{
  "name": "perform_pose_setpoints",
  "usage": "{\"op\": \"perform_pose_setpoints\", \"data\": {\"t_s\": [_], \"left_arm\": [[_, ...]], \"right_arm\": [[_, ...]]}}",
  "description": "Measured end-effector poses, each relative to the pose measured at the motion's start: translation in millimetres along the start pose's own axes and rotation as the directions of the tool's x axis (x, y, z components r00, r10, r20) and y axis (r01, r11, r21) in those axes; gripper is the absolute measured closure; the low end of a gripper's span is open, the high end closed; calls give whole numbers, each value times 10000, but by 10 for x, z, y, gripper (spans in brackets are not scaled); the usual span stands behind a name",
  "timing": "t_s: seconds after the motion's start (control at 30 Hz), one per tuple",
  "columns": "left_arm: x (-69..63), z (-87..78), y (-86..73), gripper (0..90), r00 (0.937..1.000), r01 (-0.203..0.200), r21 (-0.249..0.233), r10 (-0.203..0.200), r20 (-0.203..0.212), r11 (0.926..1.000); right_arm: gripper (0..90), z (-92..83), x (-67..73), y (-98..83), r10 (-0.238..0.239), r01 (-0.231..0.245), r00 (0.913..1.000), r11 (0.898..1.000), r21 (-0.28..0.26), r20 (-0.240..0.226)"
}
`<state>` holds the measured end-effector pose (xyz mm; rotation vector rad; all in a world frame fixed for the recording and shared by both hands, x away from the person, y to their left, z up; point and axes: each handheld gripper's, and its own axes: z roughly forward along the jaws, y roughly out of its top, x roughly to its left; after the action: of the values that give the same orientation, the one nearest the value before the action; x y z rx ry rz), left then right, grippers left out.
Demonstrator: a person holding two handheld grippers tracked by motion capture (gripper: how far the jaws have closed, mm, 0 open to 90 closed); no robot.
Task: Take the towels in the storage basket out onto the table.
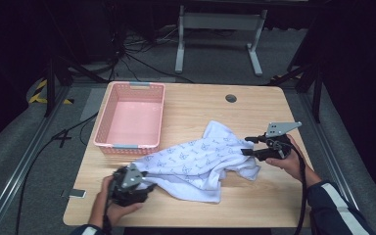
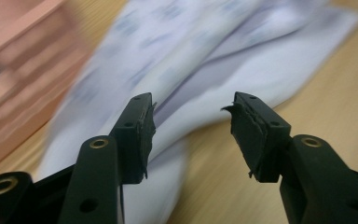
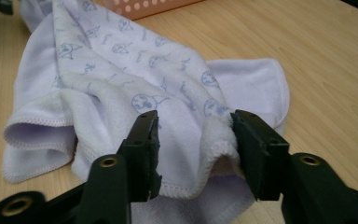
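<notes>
A: Left gripper (image 2: 193,122): jaws apart, nothing pinched. Right gripper (image 3: 194,140): also parted, a towel (image 1: 196,159) fold loose between them.

B: Probably just let go. The towel lies crumpled just right of the pink basket (image 1: 106,115), long axis running from its near corner toward the table's right side.

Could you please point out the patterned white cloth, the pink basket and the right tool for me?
Patterned white cloth (image 1: 196,159): high view, on its printed middle.
Pink basket (image 1: 134,86): high view, on its far rim.
Right tool (image 1: 246,146): high view, midway between its jaw tips.
</notes>
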<state>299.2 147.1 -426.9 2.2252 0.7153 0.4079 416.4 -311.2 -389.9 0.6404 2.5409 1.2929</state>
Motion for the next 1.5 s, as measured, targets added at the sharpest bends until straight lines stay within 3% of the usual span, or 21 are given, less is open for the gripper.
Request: {"op": "perform_pose_setpoints", "data": {"t_s": [0.1,0.2,0.23,0.3,0.4,0.43,0.5,0.57,0.6,0.63,0.7,0.77,0.9,1.07,1.13,1.2,1.23,1.33,1.43,1.47,1.5], "left_arm": [[-345,260,267,460,9889,-1060,-68,1062,1035,9943],[-653,578,452,432,9627,-1912,49,1865,1958,9815],[-752,690,512,409,9517,-2182,70,2112,2228,9759],[-869,855,591,400,9403,-2489,8,2415,2400,9685],[-954,1056,646,392,9332,-2697,446,2497,2586,9619],[-964,1112,646,392,9348,-2640,557,2412,2609,9629],[-957,1159,633,423,9270,-2698,514,2449,2841,9615],[-894,1134,639,556,9232,-3000,568,2749,2685,9522],[-894,1134,639,601,9232,-3000,568,2749,2685,9522],[-846,1112,624,601,9281,-2928,682,2663,2601,9537],[-749,1086,577,690,9347,-2531,694,2254,2747,9649],[-691,1053,539,740,9405,-2339,756,2059,2703,9693],[-646,1030,508,785,9468,-2198,755,1940,2568,9726],[-634,986,481,863,9374,-2536,782,2250,2658,9641],[-626,951,471,865,9338,-2697,919,2370,2680,9586],[-597,901,439,867,9339,-2730,1046,2374,2672,9563],[-578,868,420,870,9351,-2752,1132,2385,2620,9547],[-483,711,347,872,9459,-2759,1304,2449,2129,9523],[-324,471,238,874,9670,-2212,1014,2046,1520,9699],[-249,368,173,875,9788,-1754,874,1641,1227,9806],[-188,285,123,875,9843,-1543,831,1458,1000,9845]], "right_arm": [[463,-71,-32,26,25,-13,9996,9991,-416,286],[473,-170,-121,27,537,-466,9967,9927,-1109,612],[486,-186,-177,16,811,-694,9926,9896,-1257,902],[503,-136,-298,-26,1230,-1049,9778,9882,-1116,1696],[535,68,-461,-82,1420,-1348,9623,9898,-464,2320],[557,147,-493,-91,1317,-1294,9619,9913,-253,2394],[566,322,-530,-79,1129,-1225,9674,9921,285,2266],[580,459,-543,-50,822,-970,9700,9938,542,2286],[580,459,-543,-50,822,-970,9700,9938,542,2286],[593,521,-554,-41,795,-943,9719,9939,572,2214],[619,666,-572,-32,779,-936,9794,9926,769,1865],[628,798,-558,-32,648,-862,9825,9892,1182,1747],[507,966,-567,-19,850,-1151,9769,9822,1482,1958],[397,1041,-684,-37,1590,-1899,9684,9695,1546,1922],[478,1040,-708,-28,1723,-1997,9708,9658,1652,1668],[677,1035,-699,-16,1708,-1870,9797,9671,1725,1046],[757,1034,-682,-2,1601,-1768,9816,9679,1788,1040],[812,939,-673,54,1388,-1578,9823,9751,1560,1260],[815,687,-726,111,1849,-1966,9701,9785,625,1571],[814,626,-740,118,1920,-2023,9669,9782,463,1677],[814,531,-760,124,1945,-2041,9609,9785,291,1970]]}}
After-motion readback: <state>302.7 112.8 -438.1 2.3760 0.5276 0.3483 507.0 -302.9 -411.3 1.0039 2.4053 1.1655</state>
